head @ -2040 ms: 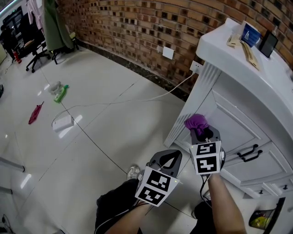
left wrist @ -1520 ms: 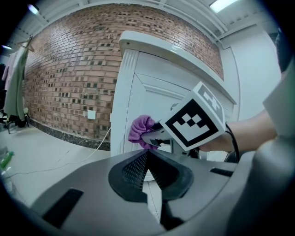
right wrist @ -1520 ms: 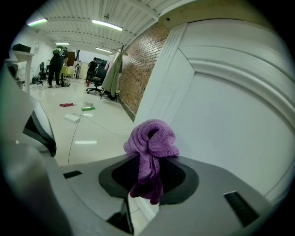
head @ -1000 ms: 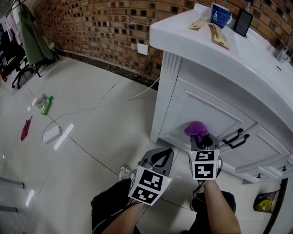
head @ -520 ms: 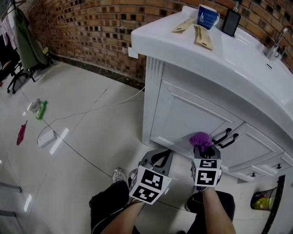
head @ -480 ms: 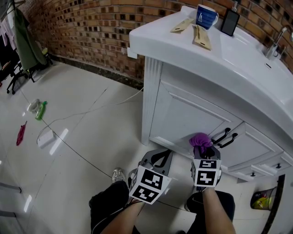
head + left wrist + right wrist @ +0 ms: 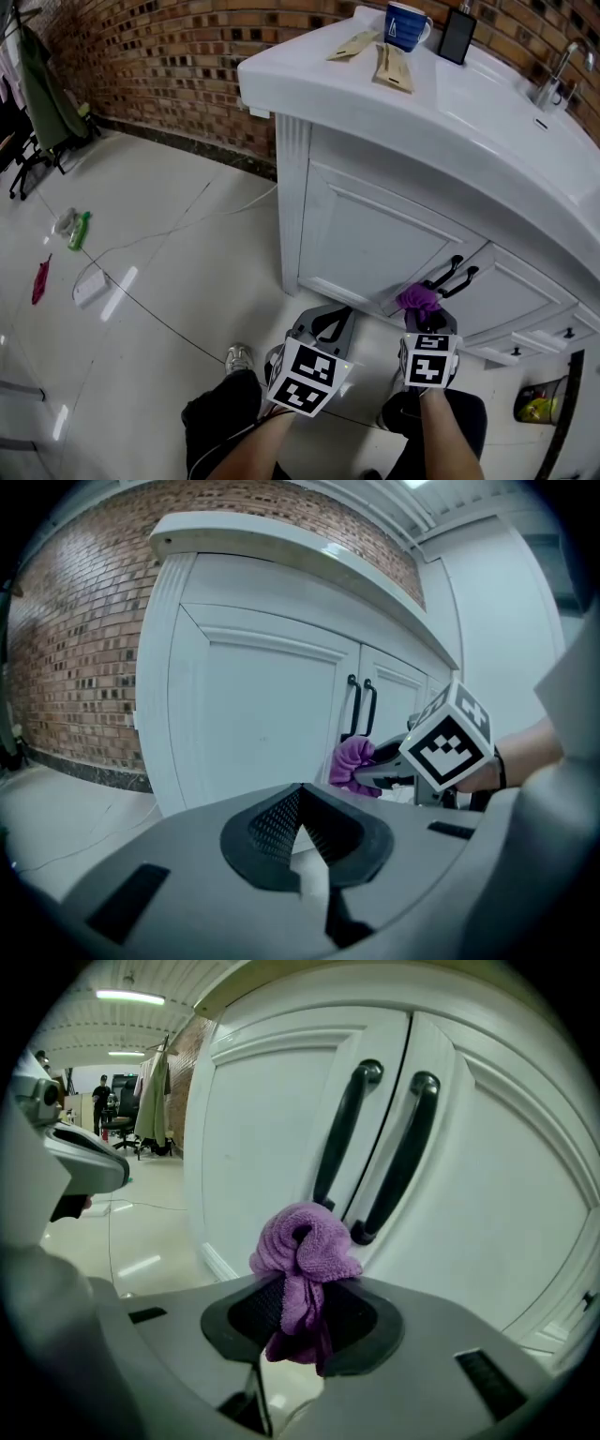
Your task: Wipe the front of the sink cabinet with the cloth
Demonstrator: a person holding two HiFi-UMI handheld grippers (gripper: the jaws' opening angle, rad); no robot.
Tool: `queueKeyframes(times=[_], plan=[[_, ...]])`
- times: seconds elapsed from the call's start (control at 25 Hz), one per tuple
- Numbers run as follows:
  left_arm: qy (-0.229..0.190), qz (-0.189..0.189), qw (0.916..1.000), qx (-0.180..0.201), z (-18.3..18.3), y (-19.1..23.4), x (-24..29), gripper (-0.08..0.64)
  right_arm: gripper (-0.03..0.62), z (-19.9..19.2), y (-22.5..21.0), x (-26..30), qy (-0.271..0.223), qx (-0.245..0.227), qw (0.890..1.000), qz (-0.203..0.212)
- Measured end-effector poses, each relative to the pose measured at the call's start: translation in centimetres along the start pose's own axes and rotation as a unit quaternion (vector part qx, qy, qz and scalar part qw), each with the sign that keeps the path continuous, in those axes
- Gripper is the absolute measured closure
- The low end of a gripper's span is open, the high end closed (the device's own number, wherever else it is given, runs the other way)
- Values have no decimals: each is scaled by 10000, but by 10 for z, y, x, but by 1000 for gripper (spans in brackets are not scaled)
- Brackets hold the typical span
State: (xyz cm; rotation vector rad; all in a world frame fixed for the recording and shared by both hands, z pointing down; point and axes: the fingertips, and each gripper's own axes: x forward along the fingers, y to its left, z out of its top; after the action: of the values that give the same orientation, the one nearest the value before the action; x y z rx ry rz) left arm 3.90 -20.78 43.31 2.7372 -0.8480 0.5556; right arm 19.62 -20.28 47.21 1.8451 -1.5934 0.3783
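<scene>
The white sink cabinet (image 7: 375, 234) stands in front of me, with two black door handles (image 7: 452, 276) where its doors meet. My right gripper (image 7: 424, 314) is shut on a bunched purple cloth (image 7: 418, 298), held close to the lower ends of the handles. In the right gripper view the cloth (image 7: 305, 1246) sticks up from the right gripper (image 7: 300, 1302) just before the handles (image 7: 343, 1133) and the cabinet door (image 7: 262, 1147). Whether the cloth touches the door I cannot tell. My left gripper (image 7: 325, 323) is shut and holds nothing, low and left of the right one. In the left gripper view this gripper (image 7: 298, 832) faces the cabinet (image 7: 253, 714), with the cloth (image 7: 353, 763) to its right.
On the countertop sit a blue mug (image 7: 405, 23), a dark flat device (image 7: 457, 36), wooden utensils (image 7: 380, 61) and a faucet (image 7: 553, 66). A brick wall runs behind. On the tiled floor lie a white cable, a power strip (image 7: 91, 288), a green bottle (image 7: 78, 230) and a red item (image 7: 40, 279).
The cabinet has come nearer and more to the centre of the head view. My right gripper has carried the cloth rightward up to the black handles. The left gripper keeps its place.
</scene>
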Motion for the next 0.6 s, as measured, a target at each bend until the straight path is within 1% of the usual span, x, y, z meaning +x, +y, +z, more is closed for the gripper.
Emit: queueKeyframes(times=[0.2,0.32,0.6], plan=[[58,-13,10000,-17,-4,0,2,558,476,-13,3,15,222,-206,9995,76],[77,-18,10000,-38,-6,1,2,558,476,-15,9,21,279,-243,9992,145],[80,88,9998,-143,-9,12,-4,558,477,-3,35,29,222,-311,9986,375]])
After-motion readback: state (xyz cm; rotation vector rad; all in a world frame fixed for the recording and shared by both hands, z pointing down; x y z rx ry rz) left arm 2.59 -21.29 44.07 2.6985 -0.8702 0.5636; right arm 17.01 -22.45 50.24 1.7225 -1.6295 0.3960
